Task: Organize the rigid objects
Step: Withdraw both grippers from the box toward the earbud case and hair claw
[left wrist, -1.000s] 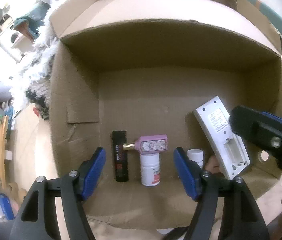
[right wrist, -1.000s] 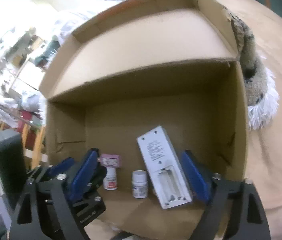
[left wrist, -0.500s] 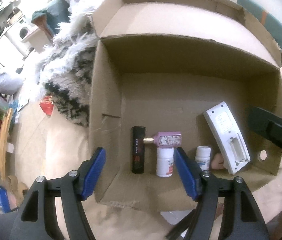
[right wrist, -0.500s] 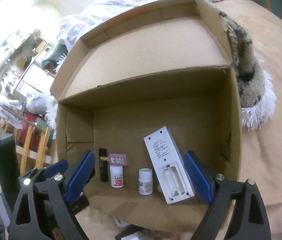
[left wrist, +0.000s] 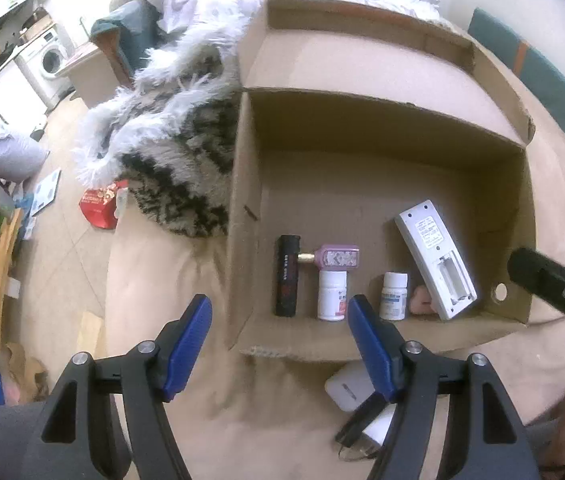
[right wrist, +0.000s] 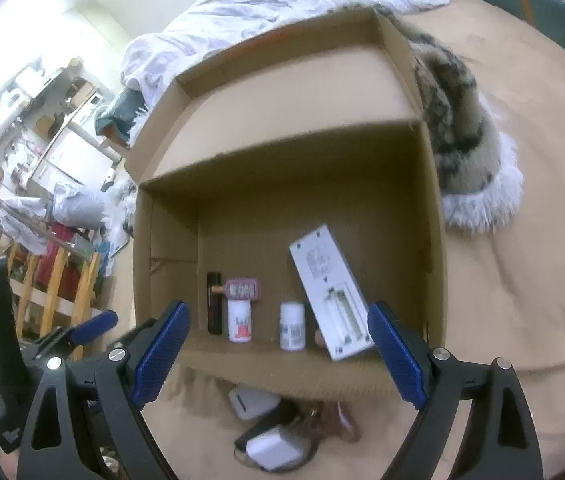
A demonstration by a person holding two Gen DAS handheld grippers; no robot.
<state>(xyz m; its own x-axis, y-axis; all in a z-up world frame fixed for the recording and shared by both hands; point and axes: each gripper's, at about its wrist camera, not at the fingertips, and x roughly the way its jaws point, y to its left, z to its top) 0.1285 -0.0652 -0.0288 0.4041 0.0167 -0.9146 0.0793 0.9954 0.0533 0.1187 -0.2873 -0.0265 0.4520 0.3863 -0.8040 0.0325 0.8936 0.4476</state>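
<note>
An open cardboard box [left wrist: 242, 184] [right wrist: 434, 240] sits on a beige bed cover. Along its near wall stand a black tube [left wrist: 286, 276] [right wrist: 214, 304], a pink perfume bottle [left wrist: 336, 258] [right wrist: 242, 289], two white pill bottles [left wrist: 331, 294] [left wrist: 393, 296] [right wrist: 239, 320] [right wrist: 292, 326] and a white remote [left wrist: 434, 256] [right wrist: 332, 292] lying back side up, battery bay uncovered. My left gripper [left wrist: 278, 344] hangs open above the box's near left corner. My right gripper [right wrist: 278, 356] is open above the near wall. Both hold nothing.
Outside the box, by its near wall, lie a white rounded device [left wrist: 348, 388] [right wrist: 252, 402], a white charger [right wrist: 274, 450] and a dark flat item. A furry black-and-white blanket [left wrist: 174, 140] [right wrist: 466, 152] lies against the box's far side. Furniture and clutter fill the room at left.
Both grippers have pulled up and back out of the box, so its whole rim and the items outside it now show. The objects inside have not moved.
</note>
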